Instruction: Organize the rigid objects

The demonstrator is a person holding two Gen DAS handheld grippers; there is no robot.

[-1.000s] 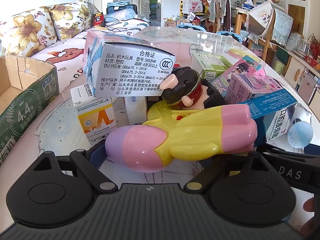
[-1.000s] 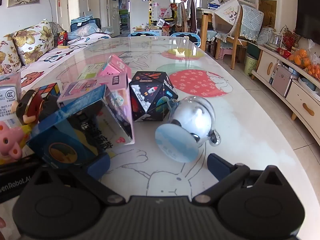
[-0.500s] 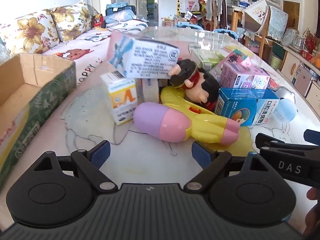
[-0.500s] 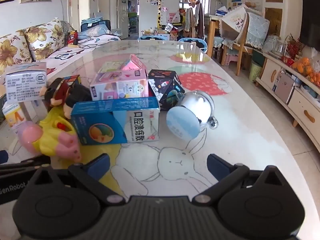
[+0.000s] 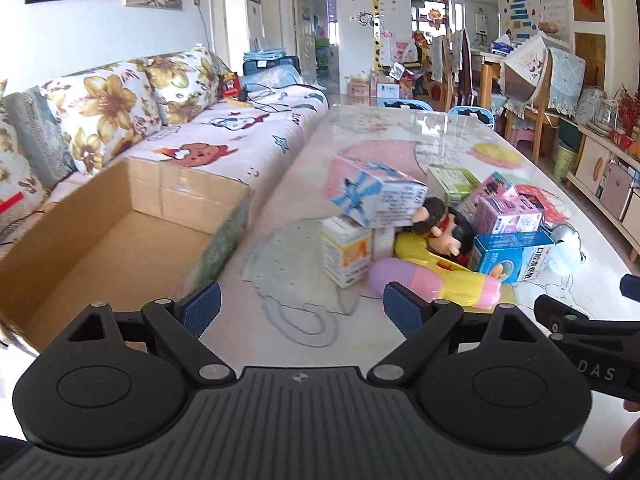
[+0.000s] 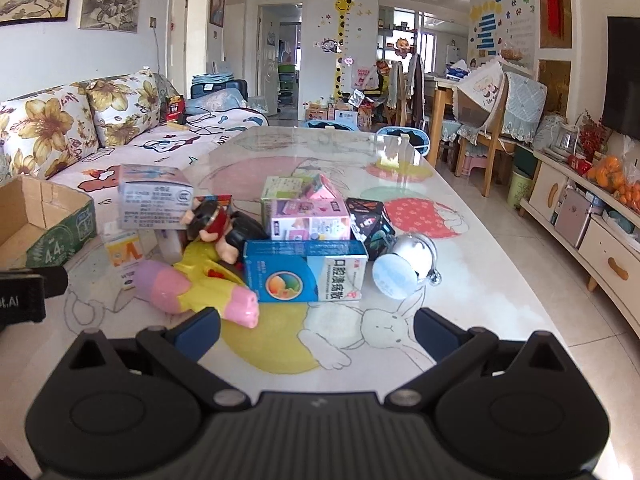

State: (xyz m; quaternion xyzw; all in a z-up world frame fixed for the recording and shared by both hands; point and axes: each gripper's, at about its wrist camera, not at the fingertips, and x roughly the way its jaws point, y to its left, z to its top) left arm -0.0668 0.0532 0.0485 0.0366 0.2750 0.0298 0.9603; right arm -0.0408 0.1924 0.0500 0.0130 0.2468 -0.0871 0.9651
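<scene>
A heap of rigid items lies mid-table: a yellow and pink toy figure [image 5: 436,276] [image 6: 200,284], a blue medicine box [image 5: 512,256] [image 6: 308,276], a pink toy box with a blue bow [image 5: 372,196] [image 6: 154,196], a small white and orange box [image 5: 346,252] [image 6: 124,254], a pink carton [image 6: 308,220], a dark polyhedron [image 6: 370,220] and a silver ball toy [image 6: 408,264]. My left gripper [image 5: 302,304] is open and empty, in front of the heap. My right gripper [image 6: 316,332] is open too, short of the blue box. An open cardboard box [image 5: 108,240] [image 6: 36,216] stands at left.
A floral sofa [image 5: 120,120] runs along the table's left side. Chairs [image 6: 492,120] and a low cabinet [image 6: 592,232] stand to the right. The table [image 5: 300,320] shows bare printed surface between the grippers and the heap.
Both grippers have pulled back and risen away from the heap. The toy figure that sat close between the left fingers now lies on the table, farther off. The cardboard box came into fuller view.
</scene>
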